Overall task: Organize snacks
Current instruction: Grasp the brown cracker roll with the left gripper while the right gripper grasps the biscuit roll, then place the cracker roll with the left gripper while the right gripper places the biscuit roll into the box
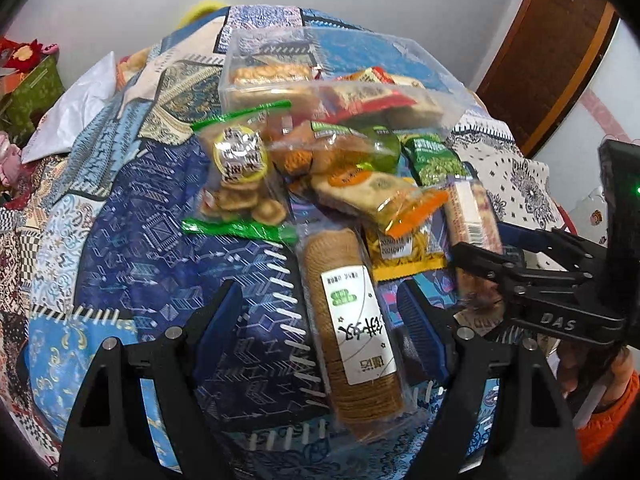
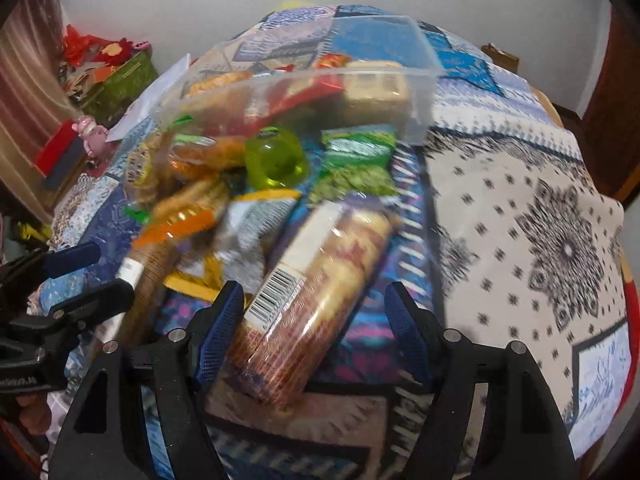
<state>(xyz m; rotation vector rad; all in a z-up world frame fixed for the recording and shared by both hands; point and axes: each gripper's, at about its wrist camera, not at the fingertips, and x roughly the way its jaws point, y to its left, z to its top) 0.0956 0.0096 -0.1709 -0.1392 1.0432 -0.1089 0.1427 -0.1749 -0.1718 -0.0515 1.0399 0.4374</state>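
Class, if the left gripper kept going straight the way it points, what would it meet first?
Most likely the clear-wrapped roll of round brown biscuits with a white label, lying between the open left gripper fingers; depth is uncertain.

A blue patchwork cloth (image 1: 132, 184) covered the bench, turning white with black motifs (image 2: 540, 232) on the right. Far left sat a green box (image 2: 124, 80) and a pink figurine (image 2: 93, 136). A brown door (image 1: 548, 52) stood far right.

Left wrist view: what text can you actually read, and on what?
"DAS": on the right gripper, on its black body.
"20260118" and "20260917": date stamps on the yellow packet.
Chinese characters, upside down: white label on the biscuit sleeve.
Green packet print: too blurred to read.
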